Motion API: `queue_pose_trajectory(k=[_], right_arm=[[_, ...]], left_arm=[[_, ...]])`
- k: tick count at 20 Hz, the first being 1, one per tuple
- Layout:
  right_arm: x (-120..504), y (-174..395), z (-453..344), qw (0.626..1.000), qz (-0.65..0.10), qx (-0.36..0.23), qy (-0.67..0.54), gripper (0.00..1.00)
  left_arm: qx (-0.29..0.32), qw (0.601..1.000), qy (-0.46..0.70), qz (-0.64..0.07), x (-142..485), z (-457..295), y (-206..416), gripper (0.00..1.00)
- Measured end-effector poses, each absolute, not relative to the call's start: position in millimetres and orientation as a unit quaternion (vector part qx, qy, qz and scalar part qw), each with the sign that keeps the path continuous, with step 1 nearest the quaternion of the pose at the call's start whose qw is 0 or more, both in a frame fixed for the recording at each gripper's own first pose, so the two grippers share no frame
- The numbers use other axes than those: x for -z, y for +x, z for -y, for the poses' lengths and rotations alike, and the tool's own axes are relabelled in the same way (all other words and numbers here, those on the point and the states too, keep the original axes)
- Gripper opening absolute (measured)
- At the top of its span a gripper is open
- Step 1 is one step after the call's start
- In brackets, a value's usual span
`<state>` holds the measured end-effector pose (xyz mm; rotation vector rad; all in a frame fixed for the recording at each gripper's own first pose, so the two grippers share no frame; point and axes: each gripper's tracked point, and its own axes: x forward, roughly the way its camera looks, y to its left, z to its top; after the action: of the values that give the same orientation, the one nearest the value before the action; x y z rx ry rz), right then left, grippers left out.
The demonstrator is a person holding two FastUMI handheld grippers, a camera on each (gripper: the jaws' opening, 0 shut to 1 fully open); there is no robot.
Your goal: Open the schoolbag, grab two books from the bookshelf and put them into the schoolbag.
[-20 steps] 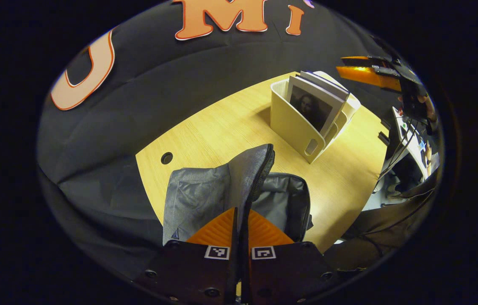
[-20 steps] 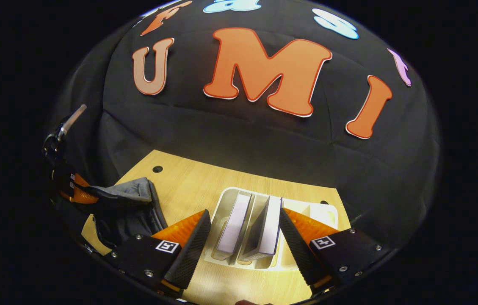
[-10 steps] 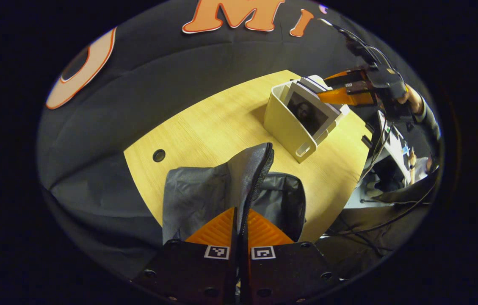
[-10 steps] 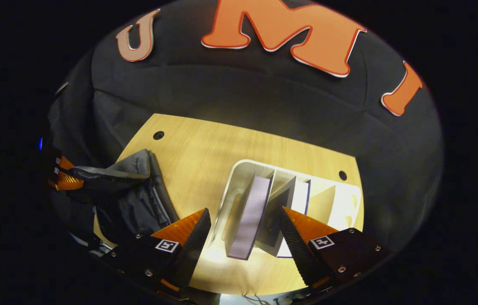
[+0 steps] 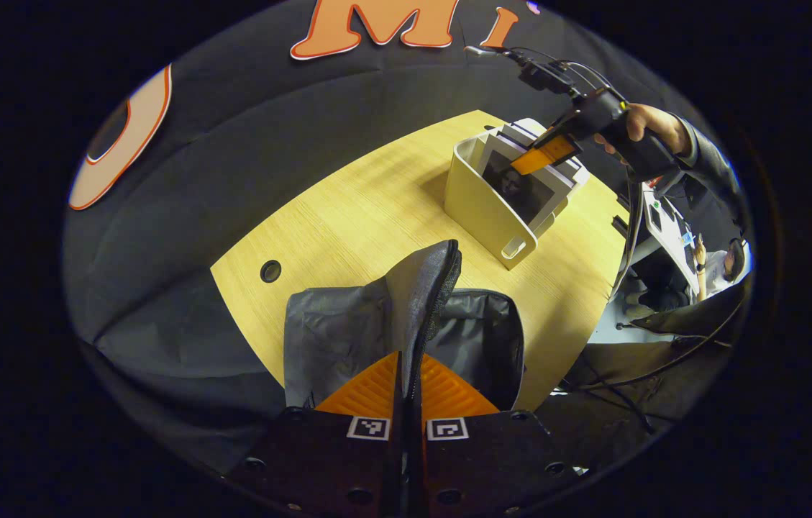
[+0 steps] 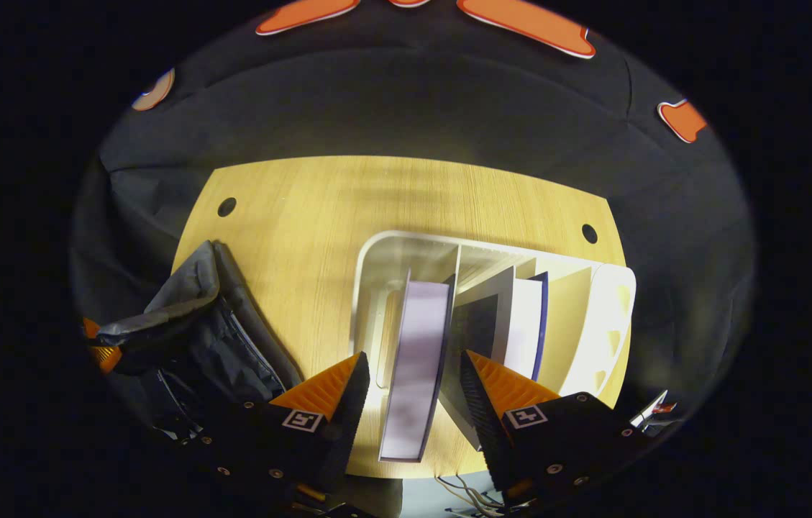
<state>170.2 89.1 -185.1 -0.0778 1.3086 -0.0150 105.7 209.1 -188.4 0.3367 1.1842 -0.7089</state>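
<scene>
A: On the desk [image 6: 319, 208], why is the schoolbag [image 5: 406, 331] flap raised?
B: Left tongs [image 5: 409, 392] pinch it, keeping the mouth open.
A: And right tongs [image 6: 413, 374]?
B: Spread, straddling a book [image 6: 416, 367] in the bookshelf [image 6: 592, 324], I'd judge to grasp it.

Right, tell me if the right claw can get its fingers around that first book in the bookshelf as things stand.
Probably yes. The right claw is open and straddles the top edge of the first book in the bookshelf, a finger on each side. Nothing blocks it; the neighbouring book leans close to one finger.
</scene>
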Motion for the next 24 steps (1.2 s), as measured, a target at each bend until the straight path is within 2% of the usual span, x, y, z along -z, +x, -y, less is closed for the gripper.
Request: queue_pose_trajectory(k=[1,2,3,4,5,6,8,14,24], right_arm=[[190.1,170.5,-90.5,0.787,-0.617,0.011,-0.028,0.75],[193.4,170.9,-91.1,0.785,-0.619,0.02,-0.016,0.69],[197.2,172.0,-92.3,0.783,-0.622,0.028,-0.004,0.66],[198.4,171.0,-92.1,0.779,-0.626,0.039,0.006,0.57],[199.6,167.9,-94.4,0.771,-0.635,0.045,0.021,0.52],[202.4,165.1,-98.4,0.767,-0.638,0.051,0.041,0.4],[199.6,159.5,-98.5,0.76,-0.645,0.059,0.048,0.37],[164.7,132.6,-91.9,0.776,-0.624,0.074,0.061,0.32],[102.8,40.1,-94.0,0.802,-0.583,0.072,0.105,0.31]], left_arm=[[0.327,0.757,0.155,-0.544,187.3,-208.1,104.0,0.05],[0.328,0.756,0.157,-0.545,189.3,-209.0,103.9,0.05],[0.329,0.755,0.156,-0.546,191.7,-207.9,104.0,0.05],[0.332,0.752,0.154,-0.548,195.1,-206.2,104.2,0.05],[0.332,0.751,0.152,-0.551,197.4,-205.4,103.3,0.05],[0.332,0.749,0.15,-0.553,198.5,-204.5,104.1,0.05],[0.335,0.747,0.152,-0.554,201.3,-202.4,106.1,0.05],[0.352,0.743,0.153,-0.548,207.9,-202.2,100.2,0.05],[0.366,0.742,0.165,-0.538,214.5,-198.6,78.0,0.05]])
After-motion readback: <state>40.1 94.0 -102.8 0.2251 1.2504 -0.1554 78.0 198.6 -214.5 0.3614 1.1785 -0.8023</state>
